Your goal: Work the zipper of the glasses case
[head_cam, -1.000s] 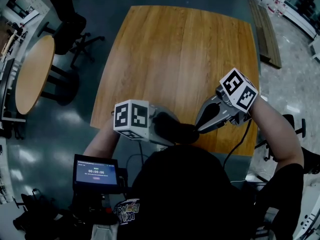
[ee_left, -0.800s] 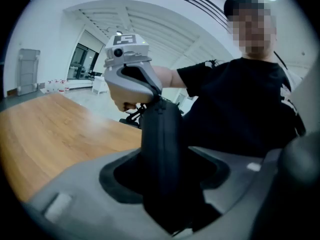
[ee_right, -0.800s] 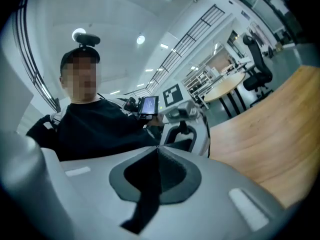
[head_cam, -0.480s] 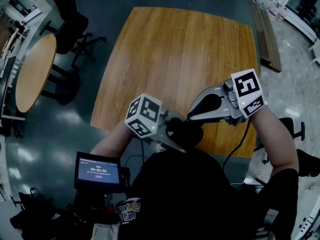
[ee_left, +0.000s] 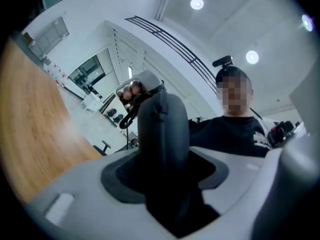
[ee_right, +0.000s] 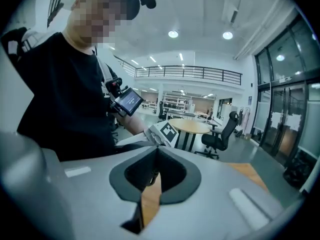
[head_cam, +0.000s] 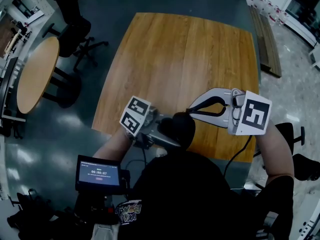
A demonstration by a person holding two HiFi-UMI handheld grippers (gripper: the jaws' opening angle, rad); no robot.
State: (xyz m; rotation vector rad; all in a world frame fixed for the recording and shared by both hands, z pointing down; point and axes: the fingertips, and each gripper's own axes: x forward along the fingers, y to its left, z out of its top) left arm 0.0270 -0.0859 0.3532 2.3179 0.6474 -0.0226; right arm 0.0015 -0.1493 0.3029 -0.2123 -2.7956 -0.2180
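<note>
Screen (head_cam: pixel 98 173) timer reads 00:00:07

**Matt case, satin wood**

The case (ee_left: pixel 162 144) is dark and matt, smooth-skinned, with one fine raised seam; soft leather or rubbery plastic, by its look. Its pull (ee_left: pixel 127 118) is dark, but I cannot tell metal from cord. My right gripper (ee_right: pixel 156 154) is pale grey matt plastic, with dull black pads (ee_right: pixel 173 176). The table (head_cam: pixel 185 54) is warm, grained wood with a satin finish. The floor (head_cam: pixel 75 119) is dark and glossy.

Black glasses case (head_cam: pixel 179 128) between left tool (head_cam: pixel 167 134) and right tool (head_cam: pixel 191 111), over wooden table (head_cam: pixel 185 59).
</note>
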